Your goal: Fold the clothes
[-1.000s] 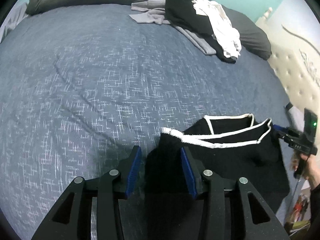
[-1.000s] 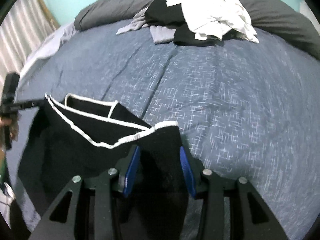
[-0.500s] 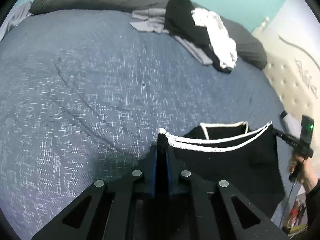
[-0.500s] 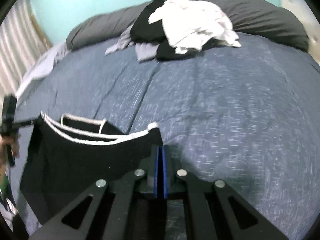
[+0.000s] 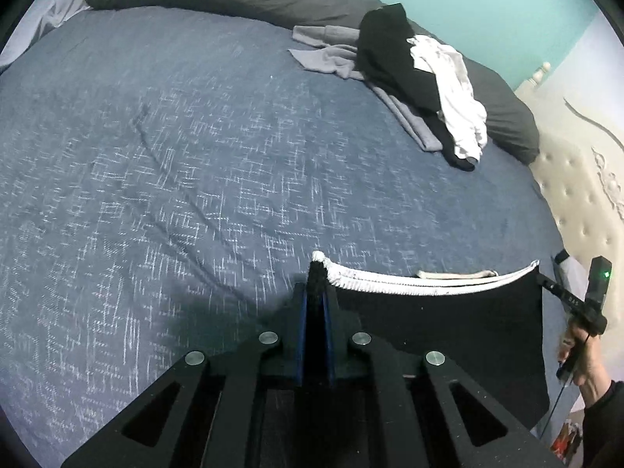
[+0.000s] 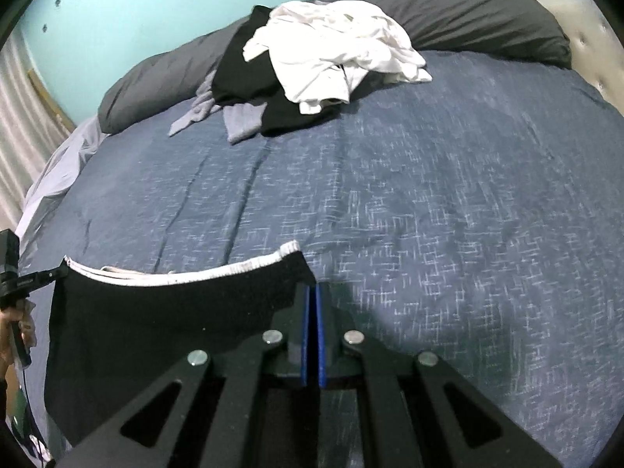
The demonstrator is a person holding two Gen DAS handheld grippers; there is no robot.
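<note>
A black garment with white trim (image 5: 440,323) hangs stretched between my two grippers over the near edge of the blue bed (image 5: 195,179). My left gripper (image 5: 315,296) is shut on its left top corner, where the white edge (image 5: 374,277) begins. My right gripper (image 6: 311,304) is shut on the opposite corner of the same black garment (image 6: 156,327). In the left wrist view the right gripper (image 5: 546,282) shows at the far right, held by a hand (image 5: 581,355). In the right wrist view the left gripper (image 6: 58,272) shows at the far left edge.
A pile of clothes (image 6: 312,62), black, white and grey, lies at the far side of the bed against a long dark grey pillow (image 6: 468,19). A cream tufted headboard (image 5: 577,179) borders the right side. Turquoise wall behind.
Both grippers closed from open onto the garment's top corners. The garment's top edge has been pulled taut between them, and both views have rolled and shifted slightly.
</note>
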